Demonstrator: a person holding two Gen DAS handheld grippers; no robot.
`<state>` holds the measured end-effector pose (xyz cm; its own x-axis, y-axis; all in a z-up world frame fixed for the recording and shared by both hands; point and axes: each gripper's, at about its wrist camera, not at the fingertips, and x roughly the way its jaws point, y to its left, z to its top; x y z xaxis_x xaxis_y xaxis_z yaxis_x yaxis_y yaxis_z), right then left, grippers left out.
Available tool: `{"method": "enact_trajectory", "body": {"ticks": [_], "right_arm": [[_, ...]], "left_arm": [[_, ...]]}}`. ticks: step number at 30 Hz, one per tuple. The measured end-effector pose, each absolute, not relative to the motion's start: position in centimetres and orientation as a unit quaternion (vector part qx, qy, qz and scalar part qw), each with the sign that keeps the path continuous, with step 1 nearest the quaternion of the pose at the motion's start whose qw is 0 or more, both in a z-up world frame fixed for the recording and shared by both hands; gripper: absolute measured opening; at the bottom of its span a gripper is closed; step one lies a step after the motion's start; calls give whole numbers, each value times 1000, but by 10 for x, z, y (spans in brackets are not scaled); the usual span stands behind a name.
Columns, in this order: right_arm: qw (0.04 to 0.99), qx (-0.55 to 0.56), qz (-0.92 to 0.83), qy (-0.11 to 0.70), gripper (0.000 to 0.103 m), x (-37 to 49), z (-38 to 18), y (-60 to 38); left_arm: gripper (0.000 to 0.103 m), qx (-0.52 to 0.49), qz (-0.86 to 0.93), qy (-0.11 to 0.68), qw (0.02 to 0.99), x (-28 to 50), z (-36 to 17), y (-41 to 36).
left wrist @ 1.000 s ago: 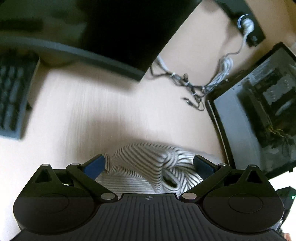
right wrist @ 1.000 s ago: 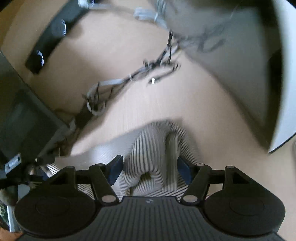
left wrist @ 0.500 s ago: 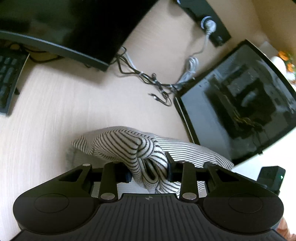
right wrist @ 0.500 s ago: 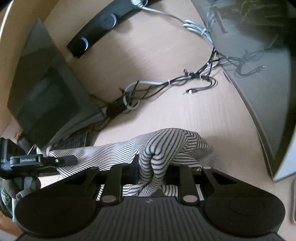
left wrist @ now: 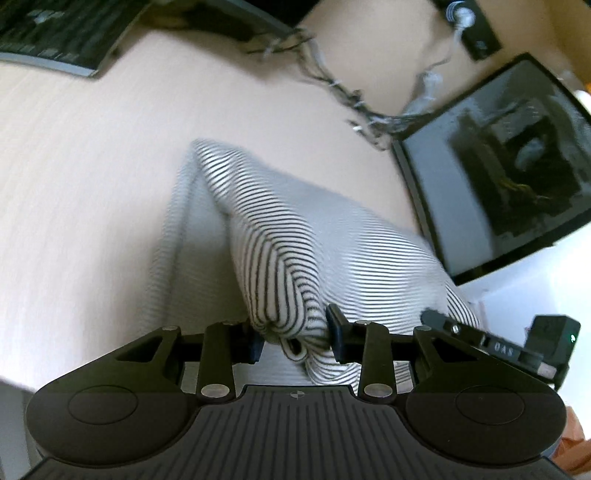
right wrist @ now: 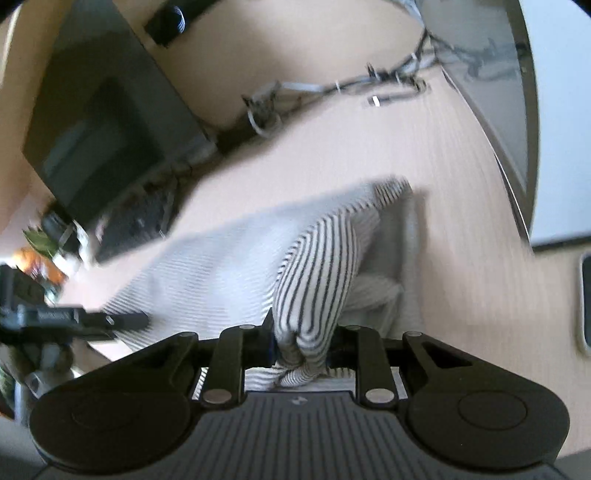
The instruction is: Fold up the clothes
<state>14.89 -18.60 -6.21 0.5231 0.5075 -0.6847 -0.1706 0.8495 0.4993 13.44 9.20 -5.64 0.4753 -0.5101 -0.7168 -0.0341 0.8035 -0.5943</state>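
Striped garment (left wrist: 280, 236) between both clamped grippers.

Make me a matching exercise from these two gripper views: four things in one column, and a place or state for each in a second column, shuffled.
Things:
1. left gripper
2. striped garment
3. cable bundle
4. keyboard

Places or states:
A. lies loose on the wooden desk, between the monitors
B. pinched at two bunched spots, one in each gripper
C. top left corner of the left wrist view
D. jaws shut on striped fabric

Pairs: 1-D, 2-B, 3-A, 4-C
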Motion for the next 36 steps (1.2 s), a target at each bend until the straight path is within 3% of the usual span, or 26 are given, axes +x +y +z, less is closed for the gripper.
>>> {"method": "enact_trajectory", "body": {"ticks": [4, 9, 13, 15, 17, 23, 25, 31, 36], "right_arm": [[854, 186, 188, 449, 36, 146, -62, -197], [884, 169, 174, 400, 47, 146, -34, -208], [906, 155, 162, 360, 46, 146, -11, -218], [913, 144, 163, 344, 31, 148, -6, -214], [913, 134, 178, 342, 28, 153, -10, -199], [899, 100, 165, 392, 28, 167, -51, -173], [899, 107, 157, 395, 29, 164, -60, -175], [905, 123, 125, 388, 30, 150, -57, -170], [902, 133, 124, 391, 42, 141, -57, -151]], "left_arm": [[51, -265, -102, 506, 814, 125, -64, 101], [58, -248, -69, 463, 848, 119, -31, 121], [69, -243, -91, 424, 868, 126, -1, 118], [75, -244, -119, 424, 864, 133, 2, 104], [77, -243, -145, 449, 848, 139, -9, 88], [86, -233, -184, 526, 797, 150, -50, 58], [92, -231, -198, 526, 794, 156, -51, 59], [93, -212, -208, 517, 803, 188, -53, 56], [93, -203, -208, 489, 822, 221, -59, 61]]}}
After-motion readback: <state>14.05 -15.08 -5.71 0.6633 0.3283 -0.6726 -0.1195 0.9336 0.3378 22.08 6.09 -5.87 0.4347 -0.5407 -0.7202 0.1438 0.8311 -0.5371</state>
